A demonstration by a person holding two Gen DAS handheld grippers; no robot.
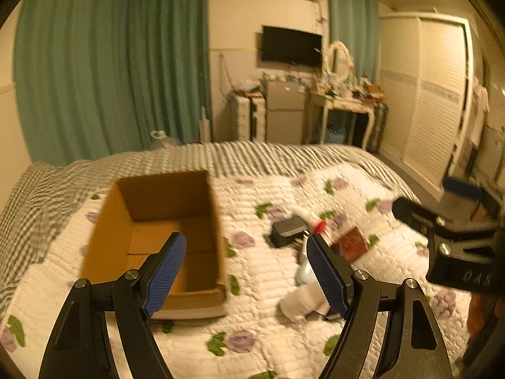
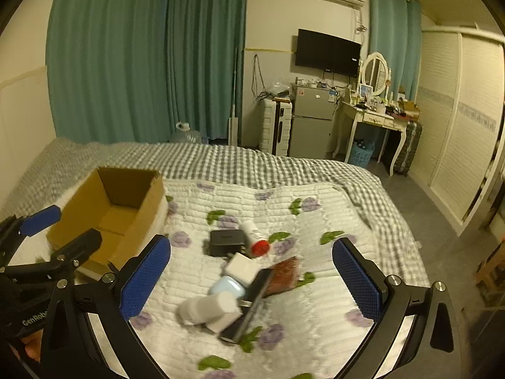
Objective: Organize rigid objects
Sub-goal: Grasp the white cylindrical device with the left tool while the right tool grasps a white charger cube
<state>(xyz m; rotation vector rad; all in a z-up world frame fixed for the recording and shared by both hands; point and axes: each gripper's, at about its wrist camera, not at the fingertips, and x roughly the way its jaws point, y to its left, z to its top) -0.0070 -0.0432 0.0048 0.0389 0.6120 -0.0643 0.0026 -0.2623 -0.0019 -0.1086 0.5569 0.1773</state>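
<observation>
Well, both tools gape above bare quilt beside cardboard box.

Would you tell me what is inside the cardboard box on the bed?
The cardboard box shows only its bare floor; nothing lies inside. Its near corners are covered by the left gripper's fingers.

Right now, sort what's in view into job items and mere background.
For the job: cardboard box, black box, red-capped bottle, white cube, white bottle, reddish-brown case.

Lying about: TV, fridge, dressing table, curtains.
</observation>
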